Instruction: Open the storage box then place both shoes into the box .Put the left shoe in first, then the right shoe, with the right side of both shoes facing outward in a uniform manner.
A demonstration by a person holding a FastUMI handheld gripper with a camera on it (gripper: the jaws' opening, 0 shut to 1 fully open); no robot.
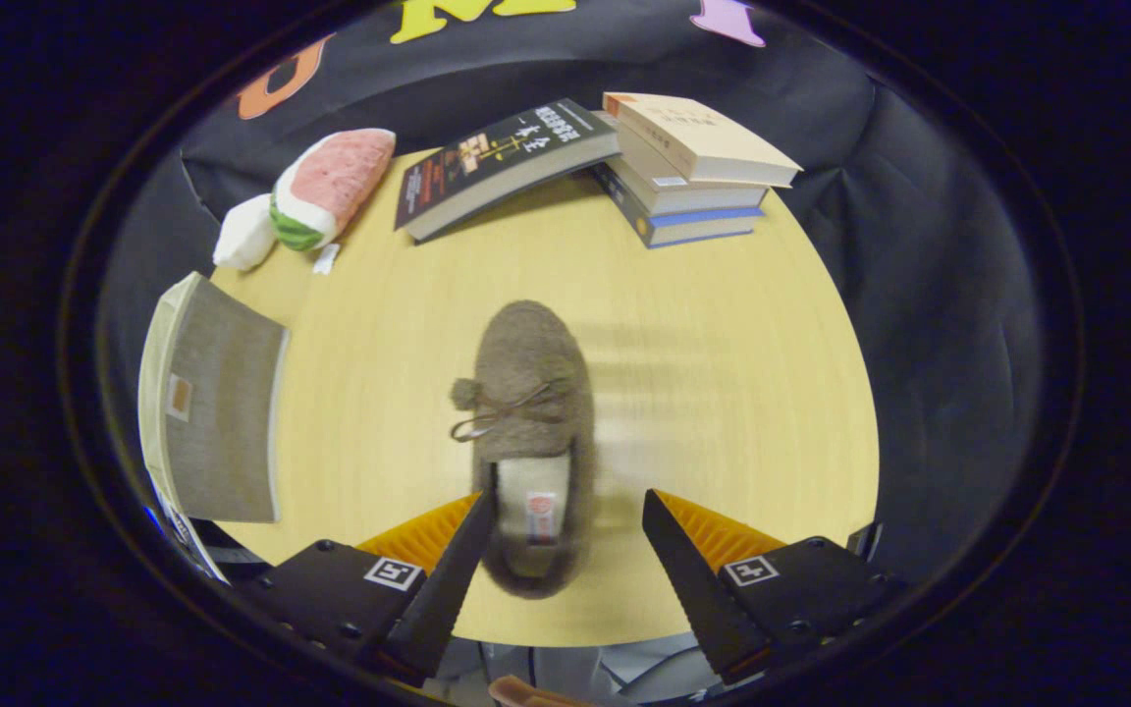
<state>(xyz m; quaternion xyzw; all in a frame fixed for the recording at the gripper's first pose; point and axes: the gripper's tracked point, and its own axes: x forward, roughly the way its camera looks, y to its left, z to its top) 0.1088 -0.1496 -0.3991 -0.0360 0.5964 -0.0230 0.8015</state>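
A brown fuzzy slipper [529, 393] with a small bow and pompom lies on the wooden table [723, 393], its toe pointing away from me. My gripper [565, 511] is open; the slipper's heel sits between the fingers, close against the left finger [457, 570], with a wide gap to the right finger [693, 579]. The grey fabric storage box [217, 422] stands at the table's left edge, its lid flap raised and facing me.
At the far side, a stack of books [688, 167] sits beside a dark book [502, 162] lying flat. A watermelon-slice plush toy [315, 196] lies at the far left. The table's front edge is just below my fingers.
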